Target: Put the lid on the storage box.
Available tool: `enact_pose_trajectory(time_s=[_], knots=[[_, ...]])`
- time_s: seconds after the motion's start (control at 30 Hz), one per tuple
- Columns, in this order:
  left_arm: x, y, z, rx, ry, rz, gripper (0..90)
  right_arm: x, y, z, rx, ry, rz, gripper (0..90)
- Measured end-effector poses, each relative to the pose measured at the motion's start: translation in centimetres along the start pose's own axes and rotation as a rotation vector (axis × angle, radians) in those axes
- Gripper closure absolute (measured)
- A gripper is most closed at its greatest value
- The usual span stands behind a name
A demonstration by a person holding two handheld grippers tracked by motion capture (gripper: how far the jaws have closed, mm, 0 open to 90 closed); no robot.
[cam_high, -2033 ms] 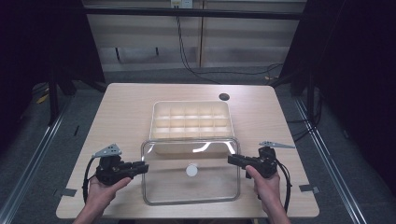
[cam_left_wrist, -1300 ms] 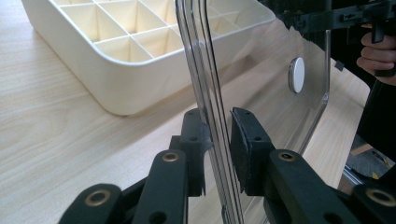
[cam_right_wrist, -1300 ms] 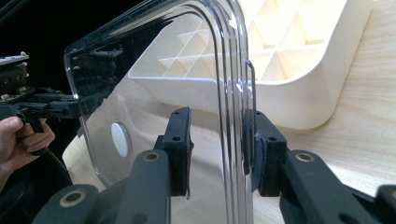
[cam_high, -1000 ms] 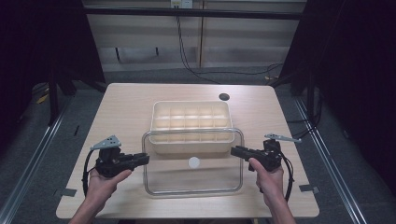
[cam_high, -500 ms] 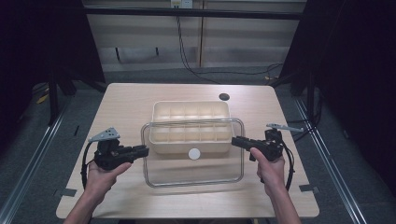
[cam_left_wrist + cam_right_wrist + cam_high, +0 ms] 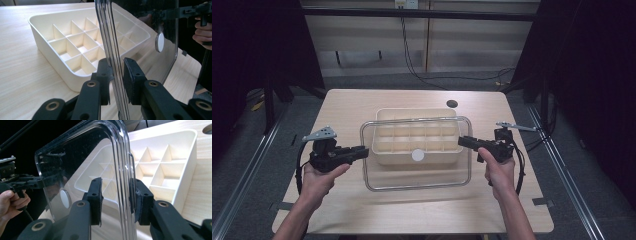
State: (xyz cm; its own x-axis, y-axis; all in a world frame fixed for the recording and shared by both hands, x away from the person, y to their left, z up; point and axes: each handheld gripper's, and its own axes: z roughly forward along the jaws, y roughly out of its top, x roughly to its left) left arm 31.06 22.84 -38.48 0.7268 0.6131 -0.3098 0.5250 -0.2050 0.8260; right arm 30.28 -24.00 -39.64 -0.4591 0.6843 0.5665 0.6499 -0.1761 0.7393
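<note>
- Status: I hold the clear plastic lid (image 6: 417, 172) by its two short edges, at centre frame in the high view. It hangs above the table (image 6: 362, 215), overlapping the lower half of the divided organizer tray (image 6: 412, 116).
- My left fingers (image 6: 363, 151) are clenched on the lid's left rim. In the left gripper view both pads (image 6: 132, 77) bracket the rim edge (image 6: 112, 62), which runs up between them.
- My right fingers (image 6: 463, 141) are clenched on the lid's right rim. In the right gripper view the curved rim (image 6: 122, 170) passes between the pads (image 6: 96, 200).
- Done, as I judge it: lid grasped on both sides, lifted clear of the table, and brought partly over the tray.
- Remaining, as I judge it: carry the lid toward the top of the frame until its outline matches the tray's rim, level it, lower it, seat it, then release both sides. The lid's lower edge sits below the tray in the frame, so alignment is not yet reached.
- Tray condition: cream-coloured, compartments visibly empty, resting on the table at centre.
- Markings: the lid carries a round white disc (image 6: 418, 155) near its middle, also seen in the left gripper view (image 6: 159, 42). I can read no text on it. No brand, label or writing is legible on the lid, tray or table.
</note>
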Motion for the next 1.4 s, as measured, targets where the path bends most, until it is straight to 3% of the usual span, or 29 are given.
enact_pose_trajectory(time_s=[0.37,0.77,1.4], knots=[[0.6,1.2,0.2,-0.029,0.004,-0.021,75.8,0.2,1.8,0.5,-0.016,-0.010,-0.003,64.2],[0.8,2.4,0.2,-0.030,0.026,0.002,75.6,0.2,2.5,0.7,-0.030,-0.016,-0.009,63.9],[1.8,4.8,0.5,-0.046,0.061,0.003,75.3,-0.3,5.1,2.2,-0.045,-0.019,-0.011,63.4]])
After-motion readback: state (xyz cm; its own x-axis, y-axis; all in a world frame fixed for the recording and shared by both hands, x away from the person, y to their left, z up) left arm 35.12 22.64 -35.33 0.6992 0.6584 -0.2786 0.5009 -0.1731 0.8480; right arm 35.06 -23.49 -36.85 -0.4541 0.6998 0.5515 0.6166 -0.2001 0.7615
